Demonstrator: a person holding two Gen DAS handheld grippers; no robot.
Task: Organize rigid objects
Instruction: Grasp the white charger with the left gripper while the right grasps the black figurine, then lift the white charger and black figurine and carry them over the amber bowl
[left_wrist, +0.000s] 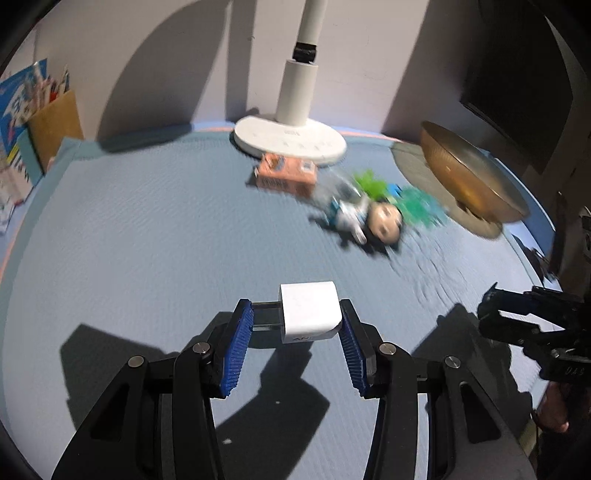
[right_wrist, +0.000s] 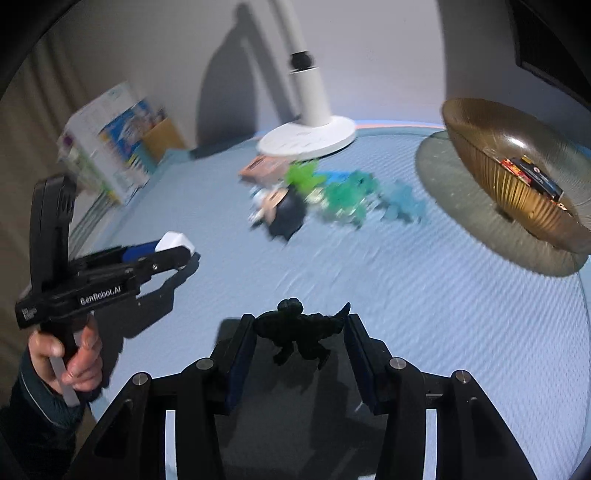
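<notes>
White charger block (left_wrist: 309, 311) sits clamped between the left gripper (left_wrist: 296, 334) jaws, lifted above the blue worktop (left_wrist: 147, 258). Right gripper (right_wrist: 300, 345) jaws grasp a dark dinosaur figure (right_wrist: 303, 326). Remaining toys (right_wrist: 325, 192) lie near the lamp base (right_wrist: 306, 138); amber bowl (right_wrist: 480, 122) stands to their right.
</notes>
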